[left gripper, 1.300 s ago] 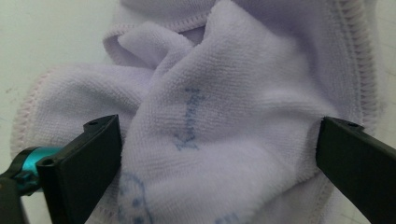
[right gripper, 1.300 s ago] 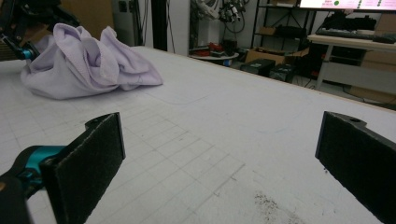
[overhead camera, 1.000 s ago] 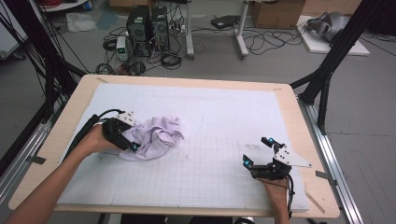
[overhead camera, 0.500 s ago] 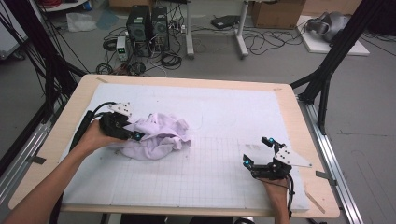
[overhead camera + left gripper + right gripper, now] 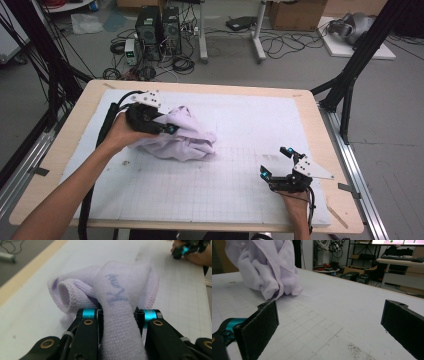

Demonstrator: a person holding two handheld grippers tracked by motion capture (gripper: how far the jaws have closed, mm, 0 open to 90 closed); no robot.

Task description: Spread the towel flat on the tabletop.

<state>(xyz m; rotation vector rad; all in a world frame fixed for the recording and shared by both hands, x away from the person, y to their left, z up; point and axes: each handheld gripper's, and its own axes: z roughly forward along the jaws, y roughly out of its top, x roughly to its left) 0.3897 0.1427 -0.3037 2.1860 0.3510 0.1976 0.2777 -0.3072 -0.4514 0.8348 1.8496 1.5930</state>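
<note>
Pale lilac terry-cloth towel [image 5: 182, 135] sits crumpled on the left half of the white gridded table mat [image 5: 240, 195]. Left gripper [image 5: 167, 129] has a fold of it; the jaws have just been closing, and the left gripper view shows that fold [image 5: 120, 315] pinched firmly between them, faint handwriting on the fabric. The bulk sags and touches the mat. Right gripper [image 5: 276, 161] rests near the mat's right front, well apart from the cloth, jaws wide with nothing between them [image 5: 329, 322].

Step in hand, as I read it: lifting the towel to shake it open. To do it well:
- raise steadily until the cloth hangs free
- watch for slipping
- bring the right gripper to a hem corner, not the bunched middle
</note>
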